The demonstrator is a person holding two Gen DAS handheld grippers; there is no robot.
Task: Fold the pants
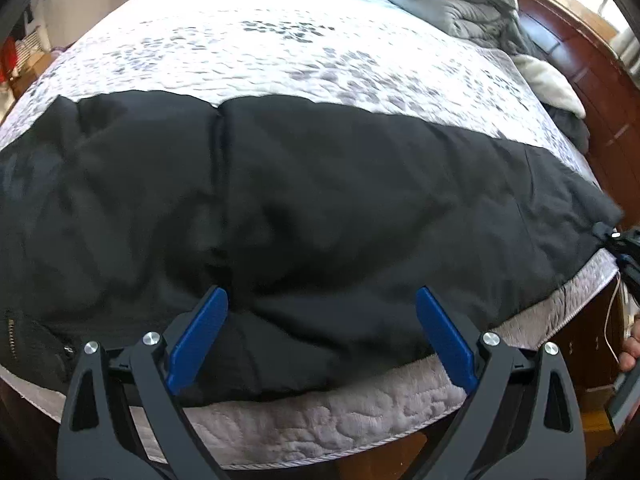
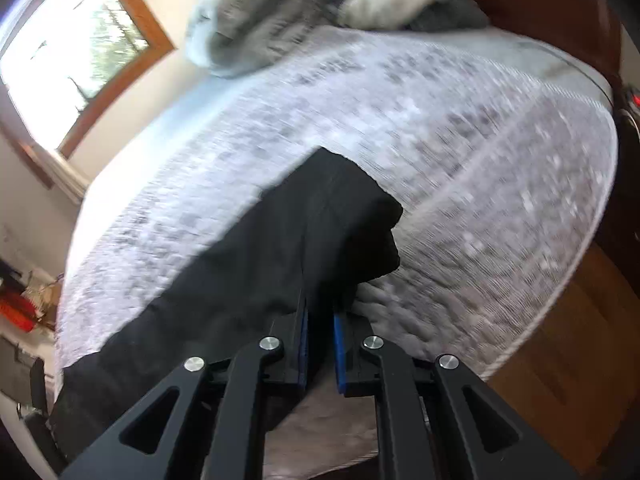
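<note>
While the pants (image 1: 280,200) lie spread across the near edge of the bed (image 1: 280,52), the folding looks barely begun: in the left wrist view the black cloth runs the whole width of the quilt, with one seam down its middle and no crosswise fold that I can make out. Lengthwise they may already be doubled leg on leg (the dark cloth hides the layers, so I cannot say).

The left gripper (image 1: 322,316) hangs over the cloth with its blue pads wide apart and nothing between them. The right gripper (image 2: 320,312) has its pads drawn together on the cuff end of the pants (image 2: 320,232), which stands lifted off the quilt (image 2: 460,152) in a raised flap. That same gripper shows small at the far right edge of the left view, at the leg's tip (image 1: 604,232).

My reading: the step in hand is carrying the cuff end over toward the waist, where a zip (image 1: 12,336) shows at the left. Left to do are that fold, likely another, and a smoothing.

As for containers, none is clear in either view; only blurred clutter (image 2: 24,308) beyond the bed's far side, too vague to name. Pillows (image 2: 256,20) are heaped at the headboard (image 1: 580,60).
</note>
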